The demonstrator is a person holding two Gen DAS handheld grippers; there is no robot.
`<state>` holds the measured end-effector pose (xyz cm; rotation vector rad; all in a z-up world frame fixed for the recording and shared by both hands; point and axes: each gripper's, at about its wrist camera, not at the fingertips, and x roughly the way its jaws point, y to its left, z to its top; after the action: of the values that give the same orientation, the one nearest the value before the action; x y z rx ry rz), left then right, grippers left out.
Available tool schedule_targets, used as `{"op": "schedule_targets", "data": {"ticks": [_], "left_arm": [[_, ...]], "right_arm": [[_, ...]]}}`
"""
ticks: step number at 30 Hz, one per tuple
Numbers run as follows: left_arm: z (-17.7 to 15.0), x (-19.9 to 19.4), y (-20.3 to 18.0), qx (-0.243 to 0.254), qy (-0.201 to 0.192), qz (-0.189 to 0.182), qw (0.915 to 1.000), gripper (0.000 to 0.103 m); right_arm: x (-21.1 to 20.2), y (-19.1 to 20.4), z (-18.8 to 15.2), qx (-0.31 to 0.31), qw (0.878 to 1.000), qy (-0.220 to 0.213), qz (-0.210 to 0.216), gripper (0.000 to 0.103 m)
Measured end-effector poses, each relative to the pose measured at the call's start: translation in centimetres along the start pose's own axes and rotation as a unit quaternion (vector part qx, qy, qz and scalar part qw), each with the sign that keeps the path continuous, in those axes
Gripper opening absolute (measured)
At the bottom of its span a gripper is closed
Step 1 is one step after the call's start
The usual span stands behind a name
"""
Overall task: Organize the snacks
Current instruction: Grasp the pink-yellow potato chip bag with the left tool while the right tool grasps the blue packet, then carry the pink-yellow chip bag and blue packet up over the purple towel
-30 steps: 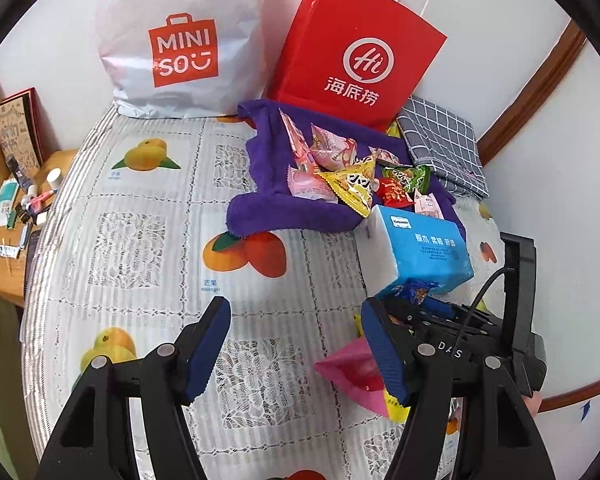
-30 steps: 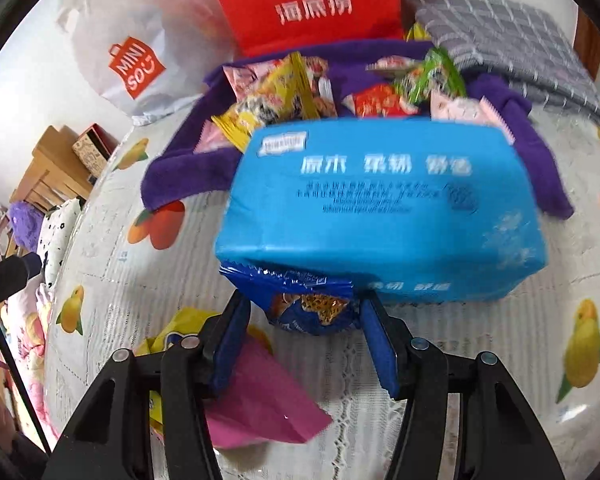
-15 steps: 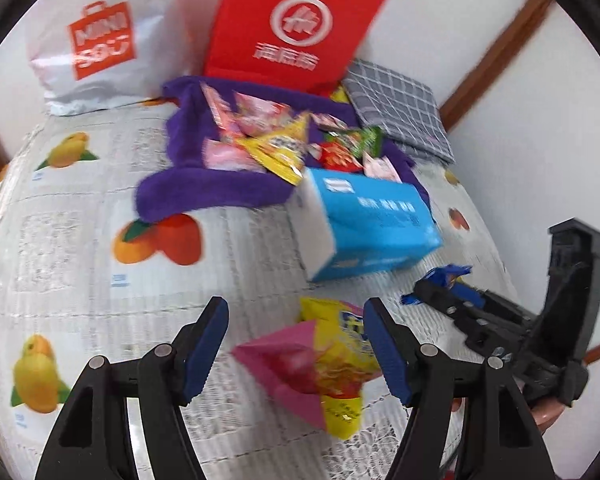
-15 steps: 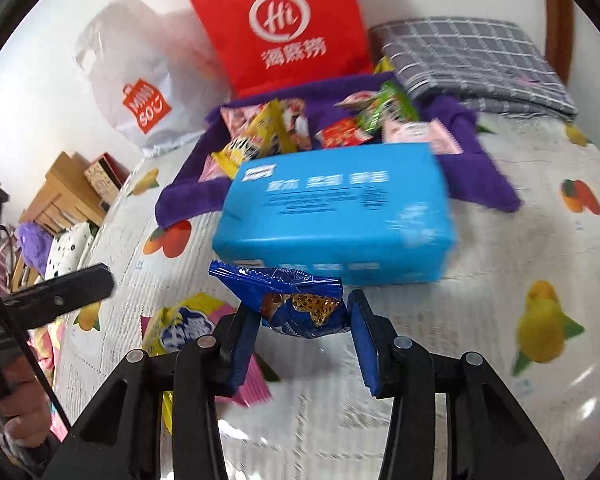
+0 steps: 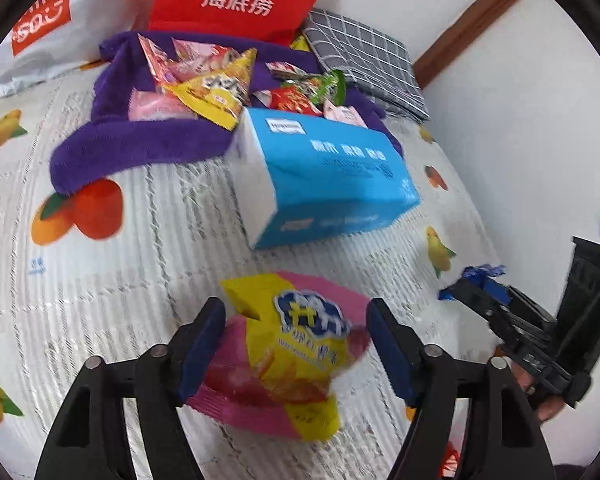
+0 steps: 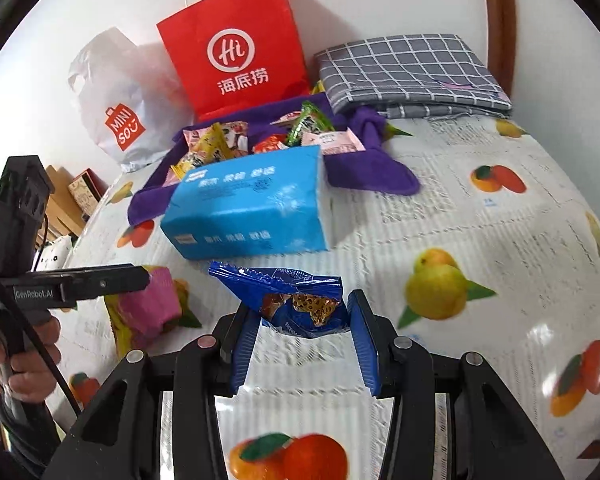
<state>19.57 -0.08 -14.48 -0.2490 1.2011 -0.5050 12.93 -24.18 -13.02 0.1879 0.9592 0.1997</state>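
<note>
The blue packet (image 6: 296,300) sits pinched between the blue pads (image 6: 364,344) of the right gripper (image 6: 300,344), crumpled at the middle, its serrated top edge fanning out above the fingers and lifted clear of the bed cover (image 6: 480,240). In the left wrist view only the packet's blue tip shows, poking out past the right gripper's black body near the bed's right edge.

Over to the left gripper (image 5: 296,344): its jaws have just been opening and stand spread wide, one finger on each side of the yellow bag (image 5: 300,344), which lies on top of a pink bag (image 5: 236,396) on the cover. The pads are apart from the yellow bag, nothing gripped. A hand (image 6: 24,356) holds this gripper's handle at the left of the right wrist view.

Just beyond both snacks lies the blue tissue pack (image 5: 328,180), flat on the cover, its far end touching the purple towel (image 5: 140,140). On that towel is a heap of snacks (image 5: 220,92): pink, yellow, red and green wrappers jumbled together.

Behind the towel, against the white wall, a red paper bag (image 6: 236,56) stands upright, with a white Miniso bag (image 6: 116,112) to its left. A folded grey checked cloth (image 6: 412,72) lies at the bed's far right corner.
</note>
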Motion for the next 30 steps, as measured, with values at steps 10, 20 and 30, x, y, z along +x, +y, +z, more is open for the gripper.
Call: {"op": "schedule_targets", "data": {"ticks": [10,20,30], "left_arm": [[-1.9,1.4,-1.3,0.005,0.016,0.022,0.9996,0.075],[-1.4,2.6,-2.3,0.001,0.003,0.055,0.9985,0.069],[-2.0,1.2,-2.5,0.013,-0.020,0.059,0.9980,0.064]], "right_arm": [[-0.3,-0.7,-1.2,-0.006,1.000,-0.010,-0.014,0.044],[-0.5,-1.8,-1.5,0.007,1.000,-0.005,-0.017,0.044],[-0.8,-1.8,-1.3,0.010,1.000,-0.006,-0.029,0.044]]}}
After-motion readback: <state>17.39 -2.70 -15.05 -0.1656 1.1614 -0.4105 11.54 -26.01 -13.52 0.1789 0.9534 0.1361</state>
